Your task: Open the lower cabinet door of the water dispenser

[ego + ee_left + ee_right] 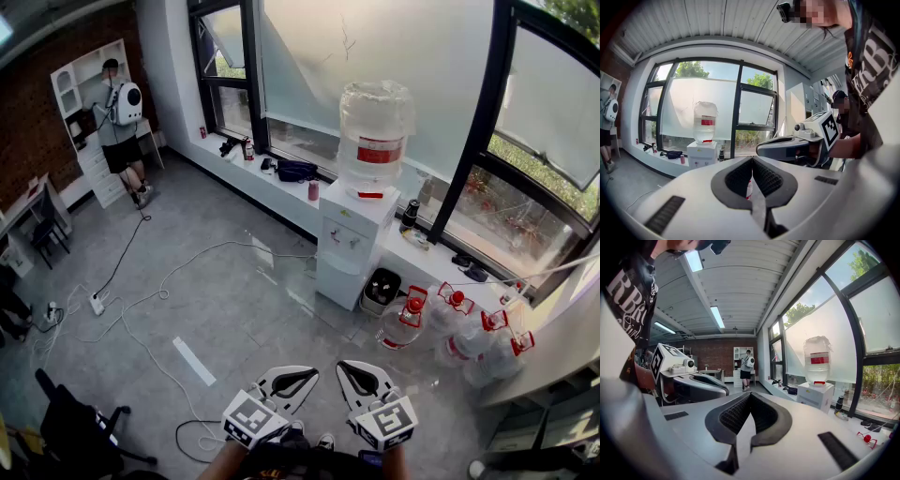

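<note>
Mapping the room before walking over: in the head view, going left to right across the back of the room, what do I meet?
Person with a white backpack → black bag on the sill → water dispenser → spare water bottles on the floor.

Bottle (pixel 376 131) on water dispenser (pixel 352 253) — window (pixel 375 56) behind, spare bottles (pixel 459 328) right

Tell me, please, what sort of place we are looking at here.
Probably an office or studio workroom: a water dispenser with spare bottles, large windows, white shelving against a brick wall, and cables over the floor.
</note>
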Available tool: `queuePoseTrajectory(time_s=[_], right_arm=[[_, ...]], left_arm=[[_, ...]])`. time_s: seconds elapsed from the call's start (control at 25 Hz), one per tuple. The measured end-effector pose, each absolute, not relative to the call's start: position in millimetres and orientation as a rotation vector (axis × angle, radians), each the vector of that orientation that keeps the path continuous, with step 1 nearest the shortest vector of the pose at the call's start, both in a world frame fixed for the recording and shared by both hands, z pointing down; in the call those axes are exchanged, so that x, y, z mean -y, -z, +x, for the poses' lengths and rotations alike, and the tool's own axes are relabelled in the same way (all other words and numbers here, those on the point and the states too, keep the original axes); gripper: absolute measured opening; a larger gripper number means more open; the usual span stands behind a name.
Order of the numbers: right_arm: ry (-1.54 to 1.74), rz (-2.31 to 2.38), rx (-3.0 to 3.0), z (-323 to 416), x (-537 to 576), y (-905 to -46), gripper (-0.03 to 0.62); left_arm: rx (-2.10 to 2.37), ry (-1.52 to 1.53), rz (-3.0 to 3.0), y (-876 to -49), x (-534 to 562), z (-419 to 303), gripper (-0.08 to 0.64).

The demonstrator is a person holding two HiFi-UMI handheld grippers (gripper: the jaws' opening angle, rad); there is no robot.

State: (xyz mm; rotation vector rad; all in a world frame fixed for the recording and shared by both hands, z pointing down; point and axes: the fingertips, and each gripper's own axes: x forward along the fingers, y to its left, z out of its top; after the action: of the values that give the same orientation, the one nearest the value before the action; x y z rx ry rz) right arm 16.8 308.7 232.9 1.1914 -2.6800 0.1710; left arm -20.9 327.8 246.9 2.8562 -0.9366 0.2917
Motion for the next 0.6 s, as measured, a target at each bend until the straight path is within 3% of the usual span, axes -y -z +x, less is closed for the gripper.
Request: queuePoseTrajectory(time_s=[0.6], right_arm=[[-0.231,1.228,2.690,-4,-285,-243,0.011]], left_arm=[[0.939,-0.328,2.887,-253,-302,-51,0.018]])
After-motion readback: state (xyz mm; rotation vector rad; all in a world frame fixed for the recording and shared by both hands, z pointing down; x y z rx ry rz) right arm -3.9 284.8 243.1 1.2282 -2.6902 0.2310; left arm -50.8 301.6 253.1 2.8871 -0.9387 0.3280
